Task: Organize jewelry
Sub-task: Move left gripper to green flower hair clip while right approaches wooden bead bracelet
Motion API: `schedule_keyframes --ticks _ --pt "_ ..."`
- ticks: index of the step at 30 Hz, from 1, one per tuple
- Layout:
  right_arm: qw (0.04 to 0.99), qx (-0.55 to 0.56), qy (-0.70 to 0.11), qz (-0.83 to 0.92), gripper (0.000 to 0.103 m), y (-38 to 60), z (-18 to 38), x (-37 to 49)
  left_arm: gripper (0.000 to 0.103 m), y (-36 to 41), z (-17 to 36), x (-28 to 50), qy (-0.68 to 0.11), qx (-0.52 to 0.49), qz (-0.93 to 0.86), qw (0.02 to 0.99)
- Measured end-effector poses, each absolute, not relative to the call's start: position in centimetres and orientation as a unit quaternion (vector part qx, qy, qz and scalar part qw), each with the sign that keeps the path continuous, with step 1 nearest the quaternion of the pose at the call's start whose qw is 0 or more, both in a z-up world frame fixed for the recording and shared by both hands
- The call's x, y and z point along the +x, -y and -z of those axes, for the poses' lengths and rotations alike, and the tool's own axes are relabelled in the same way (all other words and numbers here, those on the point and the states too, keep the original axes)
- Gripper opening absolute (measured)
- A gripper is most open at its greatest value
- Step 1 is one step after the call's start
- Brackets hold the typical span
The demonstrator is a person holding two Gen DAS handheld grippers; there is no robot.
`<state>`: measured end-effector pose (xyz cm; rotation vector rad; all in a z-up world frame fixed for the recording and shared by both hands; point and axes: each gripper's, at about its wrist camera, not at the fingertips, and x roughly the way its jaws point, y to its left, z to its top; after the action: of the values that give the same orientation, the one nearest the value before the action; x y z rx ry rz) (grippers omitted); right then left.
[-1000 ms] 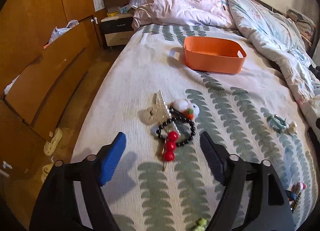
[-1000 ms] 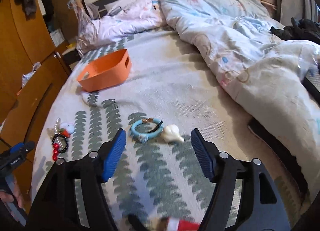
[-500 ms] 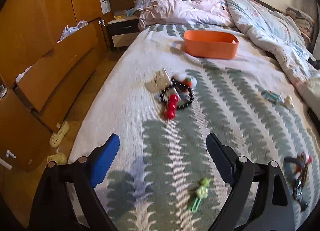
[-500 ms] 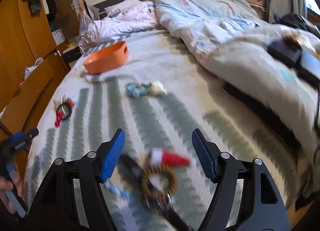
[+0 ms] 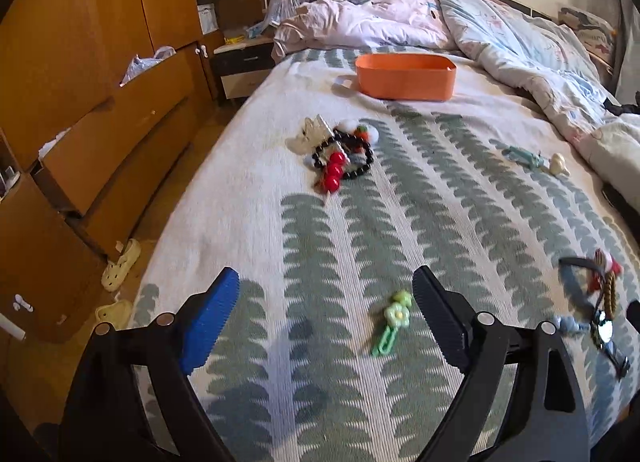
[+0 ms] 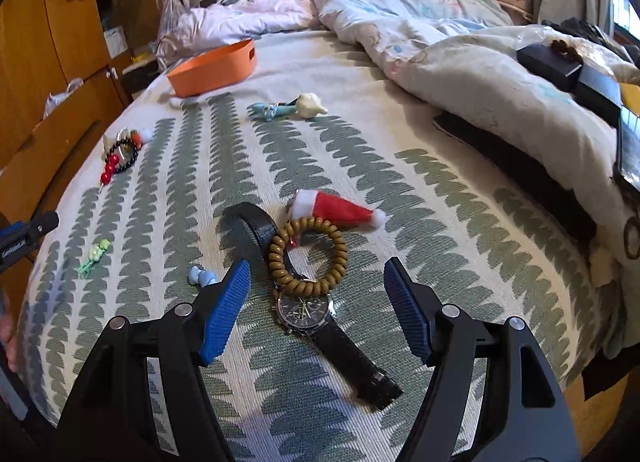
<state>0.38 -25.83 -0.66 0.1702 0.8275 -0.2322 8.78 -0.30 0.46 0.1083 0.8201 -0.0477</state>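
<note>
jewelry lies scattered over the leaf-patterned bed. in your right view a black wristwatch sits low at centre, a brown coil bracelet lying on its strap, between the spread fingers of your right gripper, which pinches nothing. your left gripper has just been opening and is spread and empty; a green flower clip lies between its fingers. the orange bin sits at upper centre.
</note>
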Motion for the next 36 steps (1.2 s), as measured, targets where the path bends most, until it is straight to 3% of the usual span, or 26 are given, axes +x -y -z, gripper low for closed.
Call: schedule_keyframes --ticks 31,36 --pt "0.880 0.108 -0.445 0.124 0.071 27.1 3.4 4.8 0.087 3.7 3.8 8.6 -0.431 0.115 0.040 0.894" --pt "0.878 0.130 -0.448 0.113 0.067 27.6 3.4 4.7 0.087 4.1 4.8 8.8 -0.440 0.121 0.042 0.889"
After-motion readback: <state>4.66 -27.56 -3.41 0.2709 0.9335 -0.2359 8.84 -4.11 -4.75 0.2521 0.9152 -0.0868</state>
